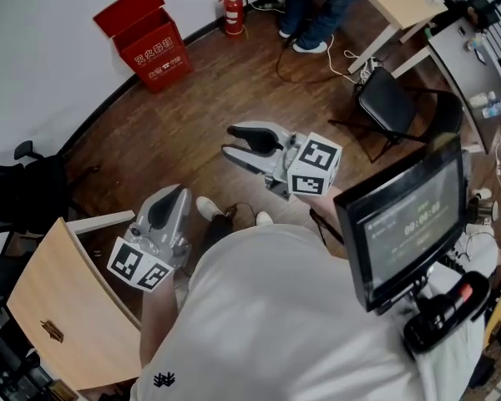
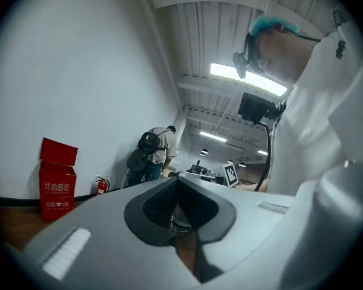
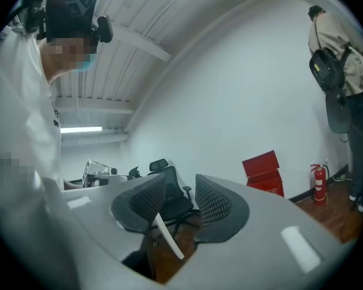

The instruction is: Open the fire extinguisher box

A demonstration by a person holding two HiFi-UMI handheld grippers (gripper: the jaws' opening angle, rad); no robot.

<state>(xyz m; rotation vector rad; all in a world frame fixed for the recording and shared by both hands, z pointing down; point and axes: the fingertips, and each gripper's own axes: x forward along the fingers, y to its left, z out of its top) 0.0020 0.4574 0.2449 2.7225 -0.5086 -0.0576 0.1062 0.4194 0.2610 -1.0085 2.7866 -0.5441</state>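
The red fire extinguisher box [image 1: 148,43] stands on the wood floor against the white wall, its lid tilted up and back. It also shows small in the left gripper view [image 2: 57,181] and the right gripper view [image 3: 264,173]. A red extinguisher [image 1: 233,13] stands to its right by the wall. My left gripper [image 1: 174,192] hangs low near my body, far from the box, jaws together with nothing in them [image 2: 177,181]. My right gripper [image 1: 227,139] is held out over the floor, pointing left, its jaws partly apart and nothing between them [image 3: 180,185].
A person [image 1: 317,7] with a backpack stands at the far wall beside a light table [image 1: 401,2]. A black chair [image 1: 392,103] is at the right, a black office chair [image 1: 25,190] at the left, and a wooden chair [image 1: 67,307] by my left side.
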